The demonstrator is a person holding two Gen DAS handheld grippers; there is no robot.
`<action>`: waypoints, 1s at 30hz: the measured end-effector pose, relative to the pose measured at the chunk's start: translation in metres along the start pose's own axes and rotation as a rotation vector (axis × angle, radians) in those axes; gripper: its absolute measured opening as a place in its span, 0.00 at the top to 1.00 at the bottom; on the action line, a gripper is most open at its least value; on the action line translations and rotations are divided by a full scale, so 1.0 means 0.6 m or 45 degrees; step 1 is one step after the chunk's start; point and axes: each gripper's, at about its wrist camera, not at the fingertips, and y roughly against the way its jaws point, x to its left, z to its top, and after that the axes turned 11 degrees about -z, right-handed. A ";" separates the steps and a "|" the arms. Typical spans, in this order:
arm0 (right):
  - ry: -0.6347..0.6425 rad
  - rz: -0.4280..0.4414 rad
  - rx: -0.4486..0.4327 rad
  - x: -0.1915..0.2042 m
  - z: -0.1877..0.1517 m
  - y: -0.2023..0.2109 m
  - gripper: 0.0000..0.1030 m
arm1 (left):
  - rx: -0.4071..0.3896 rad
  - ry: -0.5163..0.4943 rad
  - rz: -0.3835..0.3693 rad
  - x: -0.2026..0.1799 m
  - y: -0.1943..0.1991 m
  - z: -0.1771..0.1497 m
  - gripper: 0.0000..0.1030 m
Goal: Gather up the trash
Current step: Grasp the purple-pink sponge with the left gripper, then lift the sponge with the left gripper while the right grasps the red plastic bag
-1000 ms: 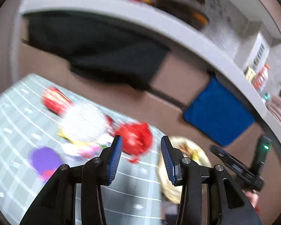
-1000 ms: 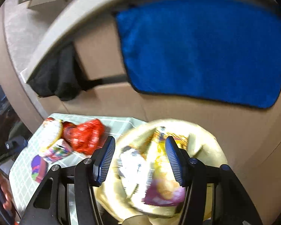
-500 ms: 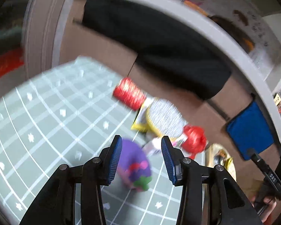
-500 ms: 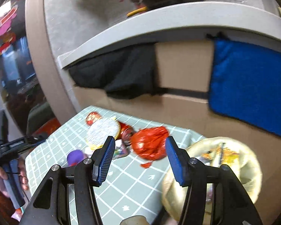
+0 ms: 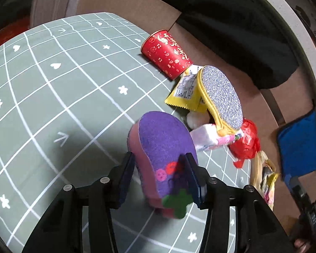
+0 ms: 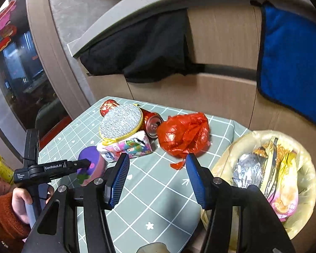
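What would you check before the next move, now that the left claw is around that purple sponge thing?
1. Purple sponge sits between the left gripper fingers: ok.
2. Fingers actually pressing the sponge: cannot tell; they look close to its sides.
3. Neighbours clear of the sponge: ok; the pink tissue pack lies beside it, whether touching cannot tell.
4. Right gripper free: ok, open and holding nothing.
5. Trash bag open to receive: ok, mouth open with wrappers inside, off the table's edge.
6. Path from sponge to bag: not ok; the red plastic bag lies between.
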 end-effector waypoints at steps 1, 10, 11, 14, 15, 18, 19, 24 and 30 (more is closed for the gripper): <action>-0.008 0.003 0.008 -0.004 -0.002 -0.005 0.48 | -0.003 -0.001 0.008 -0.003 -0.006 0.002 0.49; 0.032 -0.019 0.044 -0.008 -0.014 -0.037 0.48 | 0.037 -0.110 0.083 -0.036 -0.040 0.010 0.40; 0.045 -0.026 0.040 -0.006 -0.010 -0.042 0.48 | 0.060 -0.125 0.074 -0.038 -0.041 0.010 0.41; 0.064 -0.060 0.010 -0.001 0.009 -0.054 0.48 | 0.078 -0.152 0.056 -0.038 -0.030 0.008 0.48; 0.062 -0.068 -0.001 -0.001 0.016 -0.059 0.48 | 0.075 -0.170 0.051 -0.040 -0.023 0.007 0.52; 0.019 -0.101 -0.022 -0.004 0.040 -0.081 0.46 | 0.052 -0.251 0.052 -0.048 0.002 0.000 0.60; -0.007 -0.112 -0.021 -0.007 0.048 -0.092 0.45 | 0.045 -0.274 0.052 -0.050 0.009 -0.001 0.61; -0.114 -0.179 0.017 -0.026 0.072 -0.150 0.44 | 0.027 -0.345 0.052 -0.046 0.038 0.001 0.66; -0.216 -0.175 0.111 -0.051 0.073 -0.218 0.39 | -0.057 -0.452 0.092 -0.047 0.079 0.011 0.67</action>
